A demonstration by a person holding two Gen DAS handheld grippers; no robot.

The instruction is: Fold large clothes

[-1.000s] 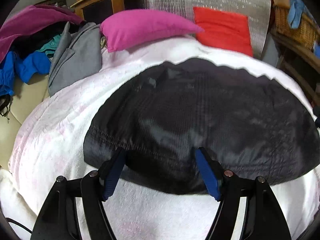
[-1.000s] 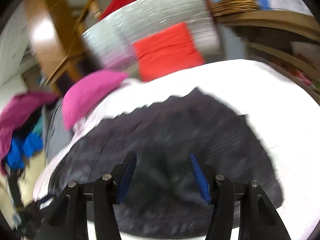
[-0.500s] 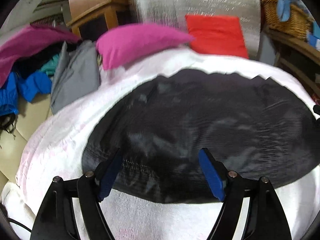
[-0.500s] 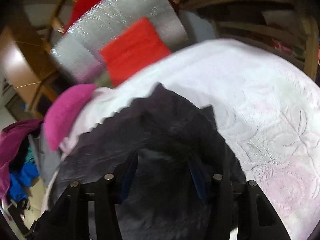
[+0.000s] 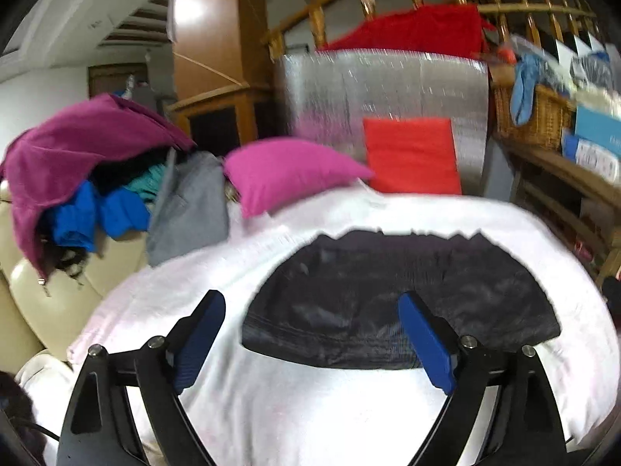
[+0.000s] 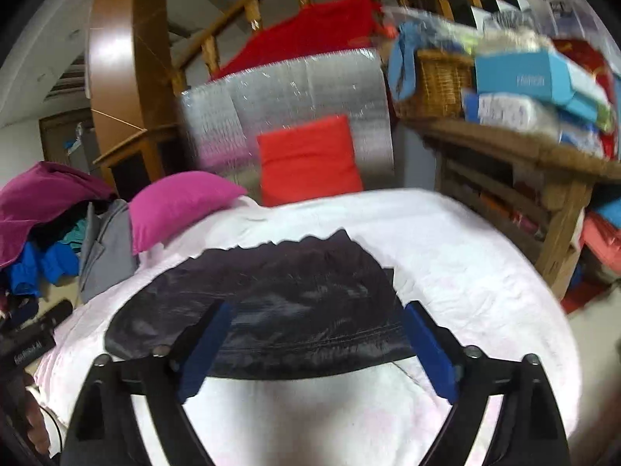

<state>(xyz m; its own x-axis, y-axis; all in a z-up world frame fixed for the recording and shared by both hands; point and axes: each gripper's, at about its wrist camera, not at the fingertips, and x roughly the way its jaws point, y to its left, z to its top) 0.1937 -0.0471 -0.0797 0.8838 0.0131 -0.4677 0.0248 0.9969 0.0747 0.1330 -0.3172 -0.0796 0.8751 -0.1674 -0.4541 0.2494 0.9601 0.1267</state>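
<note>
A black shiny garment (image 5: 403,295) lies folded flat on the white bed cover (image 5: 310,407); it also shows in the right wrist view (image 6: 279,310). My left gripper (image 5: 310,334) is open and empty, held above the garment's near left edge. My right gripper (image 6: 314,345) is open and empty, above the garment's near edge. Neither gripper touches the cloth.
A pink pillow (image 5: 287,174) and a red cushion (image 5: 411,155) lie at the bed's far end against a silver mat (image 5: 388,89). A heap of clothes (image 5: 89,178) sits left on a cream sofa. A wooden shelf with a wicker basket (image 6: 434,81) stands right.
Both grippers have lifted and drawn back from the garment, so more of the room shows. The garment lies still on the bed.
</note>
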